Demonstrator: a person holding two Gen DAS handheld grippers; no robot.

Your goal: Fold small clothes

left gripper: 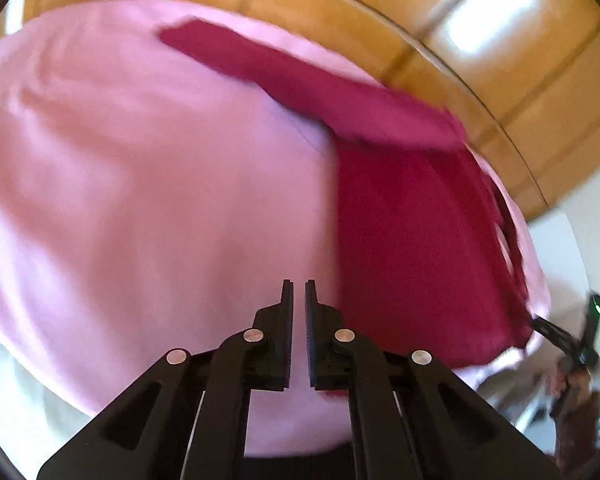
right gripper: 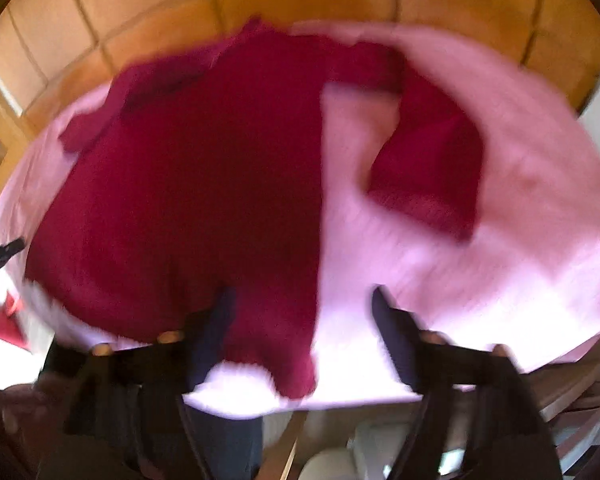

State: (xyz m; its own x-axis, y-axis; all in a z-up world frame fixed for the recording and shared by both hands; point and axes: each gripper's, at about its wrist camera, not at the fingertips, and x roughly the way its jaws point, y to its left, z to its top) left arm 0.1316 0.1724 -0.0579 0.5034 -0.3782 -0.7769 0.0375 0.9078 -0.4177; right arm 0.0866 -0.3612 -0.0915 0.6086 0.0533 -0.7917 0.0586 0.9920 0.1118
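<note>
Blur over most of the right wrist view, edges of cloth and fingers smeared; left wrist view sharper near the fingers, soft farther off. Crimson garment (right gripper: 188, 200) spread flat on pink cloth (left gripper: 140, 200) covering the desk, one sleeve (right gripper: 432, 168) bent across the pink, hem cut off behind the right gripper (right gripper: 304, 312). Right fingers (right gripper: 216, 320) wide apart, nothing pinched, the garment's lower edge lying below and between them, contact impossible to judge. Left gripper (left gripper: 299, 300) angled down over bare pink cloth, fingers (left gripper: 286, 320) closed to a thin slit, holding nothing, garment just to its right. Tiled floor (left gripper: 380, 8) beyond the desk. Right gripper's tip and a hand barely visible at the left view's right edge.
</note>
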